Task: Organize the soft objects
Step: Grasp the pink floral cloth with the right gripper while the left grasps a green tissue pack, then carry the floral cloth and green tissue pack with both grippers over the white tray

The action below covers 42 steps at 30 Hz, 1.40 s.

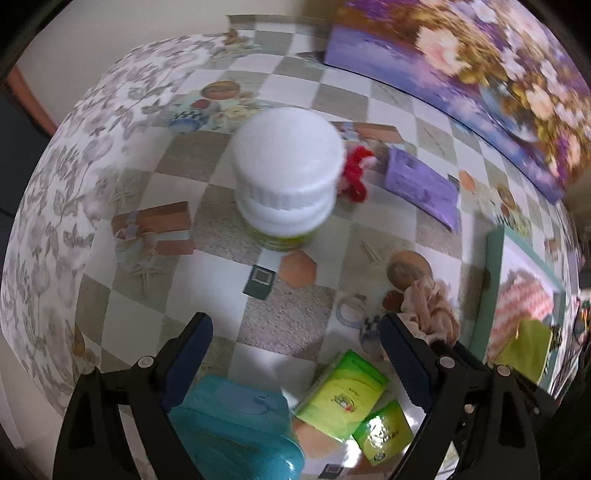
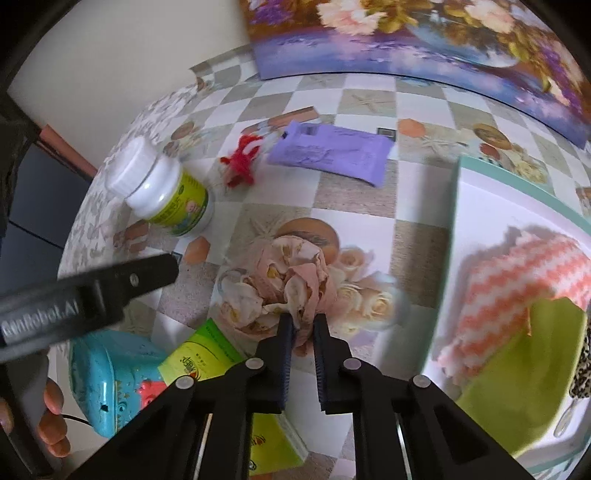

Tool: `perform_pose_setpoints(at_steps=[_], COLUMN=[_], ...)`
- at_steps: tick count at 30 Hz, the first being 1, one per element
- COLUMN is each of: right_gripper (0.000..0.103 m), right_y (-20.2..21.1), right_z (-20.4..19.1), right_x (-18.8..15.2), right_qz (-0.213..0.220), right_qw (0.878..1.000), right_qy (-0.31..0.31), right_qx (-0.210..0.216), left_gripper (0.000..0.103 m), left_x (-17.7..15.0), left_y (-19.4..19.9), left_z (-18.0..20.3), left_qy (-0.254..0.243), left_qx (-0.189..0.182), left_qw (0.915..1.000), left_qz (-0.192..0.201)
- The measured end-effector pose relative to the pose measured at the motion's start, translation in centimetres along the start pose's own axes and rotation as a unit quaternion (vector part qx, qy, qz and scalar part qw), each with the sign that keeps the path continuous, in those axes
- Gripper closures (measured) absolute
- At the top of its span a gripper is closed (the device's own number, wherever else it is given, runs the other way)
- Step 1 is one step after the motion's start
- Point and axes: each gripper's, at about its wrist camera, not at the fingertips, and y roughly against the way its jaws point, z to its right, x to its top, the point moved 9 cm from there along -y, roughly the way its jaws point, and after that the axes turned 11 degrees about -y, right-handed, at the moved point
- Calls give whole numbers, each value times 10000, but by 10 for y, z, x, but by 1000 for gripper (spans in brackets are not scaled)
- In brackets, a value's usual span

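Note:
My right gripper [image 2: 303, 323] is shut on a crumpled pink floral cloth [image 2: 291, 273] and holds it over the table, left of a white box with a teal rim [image 2: 456, 206]. In the box lie a pink-and-white zigzag cloth [image 2: 517, 273], a lime green cloth [image 2: 532, 369] and a leopard-print piece [image 2: 583, 365]. My left gripper [image 1: 295, 328] is open and empty above the table; its finger shows in the right wrist view [image 2: 147, 275]. The pink cloth also shows in the left wrist view [image 1: 428, 306], as does the box [image 1: 495, 280]. A red fuzzy thing [image 2: 240, 162] lies farther back.
A white-capped bottle [image 1: 286, 177] stands mid-table. A purple packet [image 2: 332, 153], green packets [image 1: 343, 398] and a teal plastic toy [image 2: 110, 373] lie on the checked tablecloth. A flower painting [image 2: 424, 33] leans at the back. The table edge curves along the left.

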Motion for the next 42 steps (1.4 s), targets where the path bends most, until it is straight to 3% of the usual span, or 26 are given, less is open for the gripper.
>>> perform_pose_setpoints(at_steps=[7, 10, 22, 27, 32, 36, 42], right_gripper=[93, 93, 93, 93, 93, 93, 93], right_y=[20, 28, 63, 66, 65, 66, 87], right_z=[11, 18, 40, 45, 47, 48, 45], right_x=[2, 2, 0, 1, 2, 3, 9], right_qz=[139, 185, 494, 504, 491, 511, 739], right_qw=[9997, 9993, 9963, 9956, 9954, 9952, 9935], right_qy=[-205, -314, -709, -792, -814, -832, -831], right_qx=[-32, -74, 42, 59, 73, 103, 249], left_gripper=[11, 11, 17, 29, 51, 51, 52], left_x=[1, -5, -29, -40, -41, -40, -28], left_y=[11, 9, -26, -42, -51, -48, -14], left_z=[35, 43, 62, 68, 69, 70, 69], left_qy=[-980, -1379, -2116, -2187, -2078, -2068, -1688], left_qx=[-165, 9, 416, 465, 369, 366, 196], left_qw=[9949, 9896, 9702, 9654, 9677, 9696, 9836], left_qz=[-195, -403, -1109, -1343, -1379, -1259, -611])
